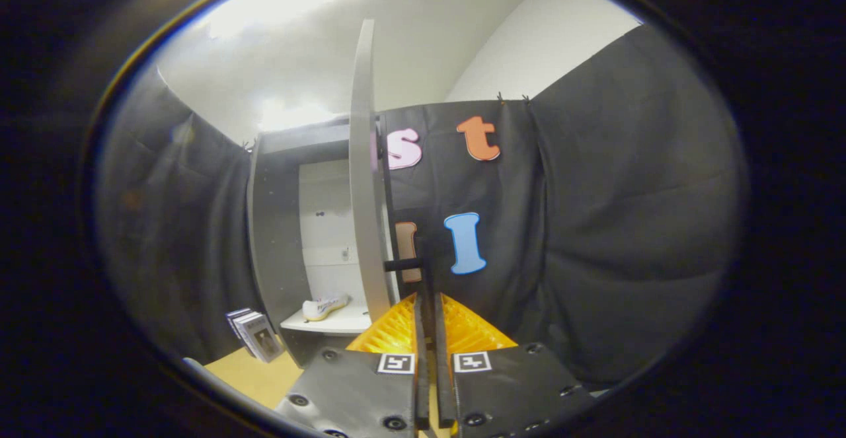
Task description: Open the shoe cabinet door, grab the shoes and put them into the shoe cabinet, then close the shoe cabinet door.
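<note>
The shoe cabinet [272, 226] stands open just left of my fingers, dark grey outside and white inside. Its door [362, 180] is swung out and I see it edge-on, running upward ahead of the fingers. A black handle [404, 265] juts from the door's edge, and its bar runs down between my fingers. My gripper [429, 306] is shut on that handle bar, one finger pressed on each side. A white shoe [324, 307] lies on the white shelf [344, 323] inside the cabinet, left of the door.
Several upright booklets or boxes [254, 333] lean against the cabinet's lower left corner on a light wooden surface [254, 373]. Black cloth walls close in on the left and right, and a white ceiling is above.
</note>
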Demonstrator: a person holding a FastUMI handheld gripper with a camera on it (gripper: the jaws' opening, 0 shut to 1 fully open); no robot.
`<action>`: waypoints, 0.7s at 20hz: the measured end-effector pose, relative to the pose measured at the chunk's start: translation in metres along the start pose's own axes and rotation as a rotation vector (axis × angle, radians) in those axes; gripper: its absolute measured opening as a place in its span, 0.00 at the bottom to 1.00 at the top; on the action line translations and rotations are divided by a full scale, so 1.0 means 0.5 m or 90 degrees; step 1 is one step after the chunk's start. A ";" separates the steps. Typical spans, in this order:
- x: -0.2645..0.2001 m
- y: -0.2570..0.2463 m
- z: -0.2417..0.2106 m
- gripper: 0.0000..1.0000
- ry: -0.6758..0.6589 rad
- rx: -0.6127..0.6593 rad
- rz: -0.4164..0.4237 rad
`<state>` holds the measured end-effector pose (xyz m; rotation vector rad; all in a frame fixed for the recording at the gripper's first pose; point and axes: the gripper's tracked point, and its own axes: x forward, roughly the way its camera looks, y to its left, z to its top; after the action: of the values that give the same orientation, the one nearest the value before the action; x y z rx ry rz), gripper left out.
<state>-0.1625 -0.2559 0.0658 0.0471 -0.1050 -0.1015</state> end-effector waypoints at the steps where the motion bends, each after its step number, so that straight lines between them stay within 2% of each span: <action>1: -0.006 -0.005 0.000 0.07 -0.003 -0.005 -0.001; 7: -0.043 0.043 0.034 0.07 -0.041 -0.005 0.026; 14: -0.107 0.183 0.065 0.07 -0.120 0.006 0.131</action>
<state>-0.2101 -0.1608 0.0974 0.0360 -0.2984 0.1007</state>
